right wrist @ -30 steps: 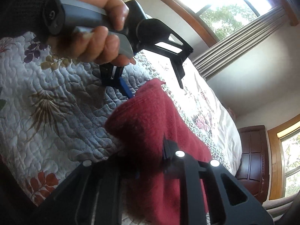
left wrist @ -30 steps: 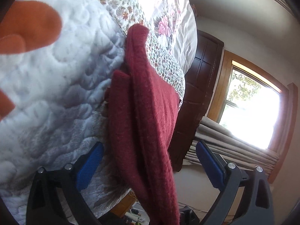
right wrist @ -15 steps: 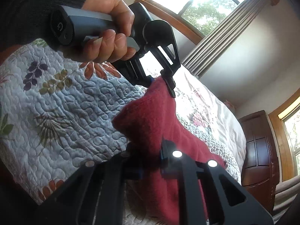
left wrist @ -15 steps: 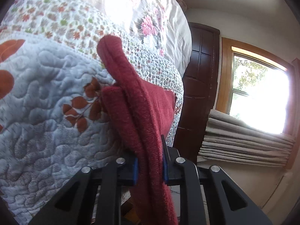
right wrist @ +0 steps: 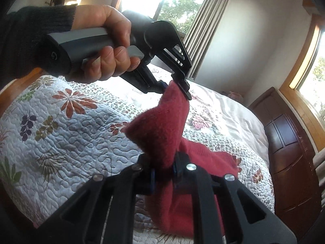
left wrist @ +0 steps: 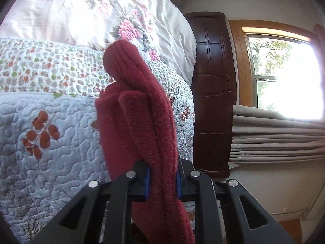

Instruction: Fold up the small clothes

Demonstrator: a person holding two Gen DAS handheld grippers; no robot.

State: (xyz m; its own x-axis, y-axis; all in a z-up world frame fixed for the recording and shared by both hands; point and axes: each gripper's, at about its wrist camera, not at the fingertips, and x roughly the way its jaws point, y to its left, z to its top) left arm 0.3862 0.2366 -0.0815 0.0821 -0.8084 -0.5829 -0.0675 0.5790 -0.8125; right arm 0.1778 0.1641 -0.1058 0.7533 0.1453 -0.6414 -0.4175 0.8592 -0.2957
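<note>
Both tools grip the same red garment [left wrist: 140,126] above the bed.

Left tool [left wrist: 162,180]: we see its blue pads pressed together on a thick fold of the garment. The cloth rises ahead of the tool in bunched ridges to a rounded top. The rest hangs below the fingers. To the tool's left lies the quilt [left wrist: 50,122]; ahead, a floral pillow [left wrist: 121,16].

Right tool [right wrist: 163,172]: pinching the garment [right wrist: 160,130] at a second spot, fingers closed on the cloth. In this view the left tool [right wrist: 174,85] sits ahead and above, clamped on the garment's upper tip. A hand [right wrist: 103,44] in a dark sleeve [right wrist: 34,26] holds its handle.

The garment stretches taut between the two tools. Its lower part drapes onto the quilt [right wrist: 71,138] just right of the right tool. We cannot tell what kind of garment it is.
</note>
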